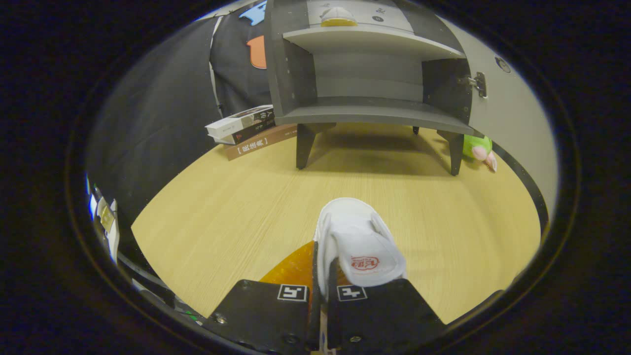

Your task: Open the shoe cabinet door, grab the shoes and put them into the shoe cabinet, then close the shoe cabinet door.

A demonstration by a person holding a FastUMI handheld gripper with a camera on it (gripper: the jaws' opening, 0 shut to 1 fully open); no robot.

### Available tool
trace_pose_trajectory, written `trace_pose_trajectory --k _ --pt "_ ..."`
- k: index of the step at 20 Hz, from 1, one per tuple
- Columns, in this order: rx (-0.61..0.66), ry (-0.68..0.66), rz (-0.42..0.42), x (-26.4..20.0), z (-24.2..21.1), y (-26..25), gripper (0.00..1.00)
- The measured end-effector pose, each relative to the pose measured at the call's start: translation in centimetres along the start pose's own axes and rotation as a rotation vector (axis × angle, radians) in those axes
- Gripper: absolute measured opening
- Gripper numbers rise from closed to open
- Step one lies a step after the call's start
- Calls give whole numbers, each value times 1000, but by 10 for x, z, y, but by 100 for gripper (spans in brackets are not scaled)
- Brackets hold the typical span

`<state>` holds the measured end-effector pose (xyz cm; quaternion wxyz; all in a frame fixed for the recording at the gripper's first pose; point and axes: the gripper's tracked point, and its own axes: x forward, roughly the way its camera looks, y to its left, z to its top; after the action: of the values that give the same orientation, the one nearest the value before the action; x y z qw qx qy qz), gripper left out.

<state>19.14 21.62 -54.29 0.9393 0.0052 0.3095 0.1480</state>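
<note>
Books (245,129) are lying left on the table (231,207); the shoe cabinet (372,79) is standing open beyond. The fingers (320,296) are pinching nearly shut on the white slipper (357,244) by its side wall; it is looking light, soft and floppy, so gripping the firmer sole edge seems wise. Its long axis is running away from the fingers toward the cabinet; a green toy (479,148) is sitting at right.

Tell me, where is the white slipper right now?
In the gripper view, the white slipper is pinched between the gripper's closed fingers, held over the wooden table, in front of the open shoe cabinet.
</note>
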Motion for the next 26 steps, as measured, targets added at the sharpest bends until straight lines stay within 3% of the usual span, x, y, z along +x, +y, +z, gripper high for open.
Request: trace_pose_trajectory --k 3,10,17,21,26 --pt "-36 -53 -19 -24 37 -7 9" --pt "-22 -189 -59 -88 169 -41 9" --pt "-65 -273 -110 -125 288 -65 9" --pt "-103 -310 -121 -121 350 -71 9" --pt "-106 -321 -133 -84 424 -75 9"
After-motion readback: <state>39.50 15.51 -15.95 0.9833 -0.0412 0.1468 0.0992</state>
